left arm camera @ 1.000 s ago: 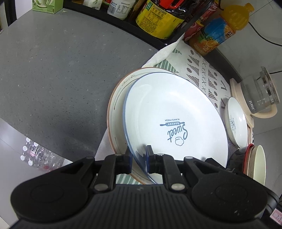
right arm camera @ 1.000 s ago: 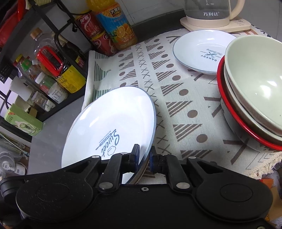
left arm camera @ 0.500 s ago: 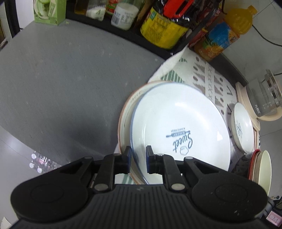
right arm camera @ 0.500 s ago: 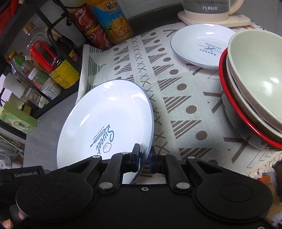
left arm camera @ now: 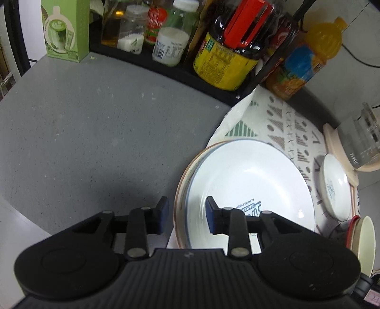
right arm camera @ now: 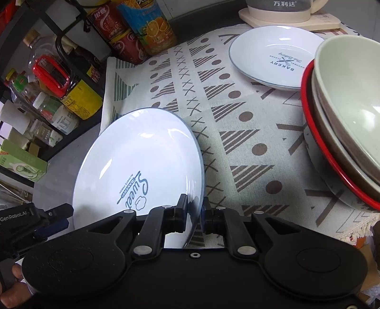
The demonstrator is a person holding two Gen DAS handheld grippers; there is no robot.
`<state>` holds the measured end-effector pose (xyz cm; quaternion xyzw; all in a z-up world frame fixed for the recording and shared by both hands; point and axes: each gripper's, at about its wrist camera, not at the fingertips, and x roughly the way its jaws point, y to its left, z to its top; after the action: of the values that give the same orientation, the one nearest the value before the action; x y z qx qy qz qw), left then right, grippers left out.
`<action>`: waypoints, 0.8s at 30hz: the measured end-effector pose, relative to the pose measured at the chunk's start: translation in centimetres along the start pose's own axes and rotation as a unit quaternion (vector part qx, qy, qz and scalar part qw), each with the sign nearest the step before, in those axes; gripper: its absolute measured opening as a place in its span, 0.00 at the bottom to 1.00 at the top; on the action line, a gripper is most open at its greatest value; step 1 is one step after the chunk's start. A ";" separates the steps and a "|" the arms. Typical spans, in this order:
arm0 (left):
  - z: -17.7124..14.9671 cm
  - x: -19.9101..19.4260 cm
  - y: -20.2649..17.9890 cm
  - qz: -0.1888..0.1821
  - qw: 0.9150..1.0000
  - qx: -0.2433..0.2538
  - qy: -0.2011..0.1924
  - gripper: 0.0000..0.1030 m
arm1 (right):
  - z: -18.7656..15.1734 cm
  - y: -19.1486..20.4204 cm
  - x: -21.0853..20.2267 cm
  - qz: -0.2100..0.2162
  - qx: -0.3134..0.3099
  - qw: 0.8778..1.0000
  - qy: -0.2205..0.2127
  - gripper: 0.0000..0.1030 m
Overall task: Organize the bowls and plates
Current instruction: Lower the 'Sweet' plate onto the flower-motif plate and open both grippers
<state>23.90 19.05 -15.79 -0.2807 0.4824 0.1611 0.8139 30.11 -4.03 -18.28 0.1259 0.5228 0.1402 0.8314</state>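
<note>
A large white "Sweet Bakery" plate lies on a brown-rimmed plate at the cloth's left edge. My left gripper is open, its jaws standing either side of the two plates' near rim without gripping. My right gripper is shut on the white plate's near rim. A smaller white "Bakery" plate lies farther back. A stack of bowls, cream on top with a red-rimmed one below, stands at the right.
A patterned cloth covers the right part of the grey counter. A black rack with bottles and jars runs along the back. An orange juice bottle, red cans and a kettle on its base stand behind the cloth.
My left gripper has let go of the white plate's rim and opened, pulling back a little. The white plate has settled lower onto the brown-rimmed plate. My right gripper keeps its hold.
</note>
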 end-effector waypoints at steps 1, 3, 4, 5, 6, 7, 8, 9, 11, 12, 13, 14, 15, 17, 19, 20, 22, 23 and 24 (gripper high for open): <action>0.0 0.2 0.1 0.001 1.000 -0.002 0.003 0.30 | 0.0 0.1 0.2 -0.002 -0.003 1.000 0.002 0.12; 0.1 0.8 0.2 0.004 1.000 -0.003 0.012 0.30 | 0.1 0.3 0.4 -0.008 -0.009 1.000 0.005 0.14; 0.2 1.3 0.2 0.008 1.000 -0.003 0.020 0.30 | 0.3 0.4 0.4 -0.012 -0.009 1.000 0.005 0.17; 0.3 1.6 0.3 0.011 1.000 -0.002 0.028 0.30 | 0.4 0.4 0.5 -0.014 -0.008 1.000 0.005 0.18; 0.3 1.9 0.4 0.012 0.999 -0.003 0.032 0.30 | 0.5 0.3 0.5 -0.013 -0.007 1.000 0.005 0.19; 0.3 2.1 0.5 0.013 0.999 -0.004 0.034 0.30 | 0.6 0.3 0.6 -0.012 -0.006 1.000 0.006 0.19; 0.4 2.4 0.6 0.015 0.999 -0.004 0.037 0.30 | 0.7 0.3 0.6 -0.012 -0.006 1.000 0.006 0.19; 0.4 2.5 0.7 0.011 0.999 -0.007 0.040 0.31 | 0.8 0.4 0.7 -0.012 -0.006 1.000 0.007 0.19; 0.5 2.8 0.9 0.008 0.999 -0.014 0.043 0.31 | 0.9 0.4 0.8 -0.012 -0.006 1.000 0.009 0.19; 0.6 2.8 0.9 0.008 0.999 -0.014 0.043 0.31 | 0.9 0.4 0.9 -0.012 -0.006 1.000 0.010 0.19; 0.6 2.8 0.9 0.009 0.999 -0.014 0.042 0.31 | 0.9 0.5 0.9 -0.012 -0.007 1.000 0.011 0.20; 0.7 2.8 1.0 0.009 0.999 -0.018 0.043 0.30 | 0.9 0.5 1.0 -0.013 -0.008 1.000 0.013 0.21; 0.8 2.9 1.0 0.009 0.999 -0.022 0.044 0.30 | 0.9 0.6 1.0 -0.013 -0.008 1.000 0.013 0.21; 0.9 3.0 1.1 0.009 0.999 -0.022 0.044 0.30 | 0.7 0.6 0.9 -0.013 -0.009 1.000 0.011 0.22; 0.9 2.9 0.9 0.015 0.999 -0.015 0.044 0.30 | 0.7 0.5 0.8 -0.014 -0.009 1.000 0.009 0.24; 1.0 2.8 0.7 0.019 0.999 -0.011 0.043 0.30 | 0.7 0.5 0.7 -0.015 -0.010 1.000 0.007 0.24; 1.1 2.4 0.5 0.029 0.999 -0.010 0.036 0.30 | 0.9 0.6 0.1 -0.018 -0.014 1.000 -0.003 0.25; 1.2 2.1 0.4 0.030 0.999 -0.009 0.028 0.30 | 1.1 0.6 -0.2 -0.017 -0.017 1.000 -0.010 0.25; 1.4 1.8 0.3 0.026 0.999 -0.008 0.022 0.30 | 1.3 0.7 -0.7 -0.015 -0.020 1.000 -0.018 0.26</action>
<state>25.53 20.15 -16.93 -0.2783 0.5060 0.1803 0.7963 30.96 -3.70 -16.93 0.1040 0.5063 0.1361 0.8451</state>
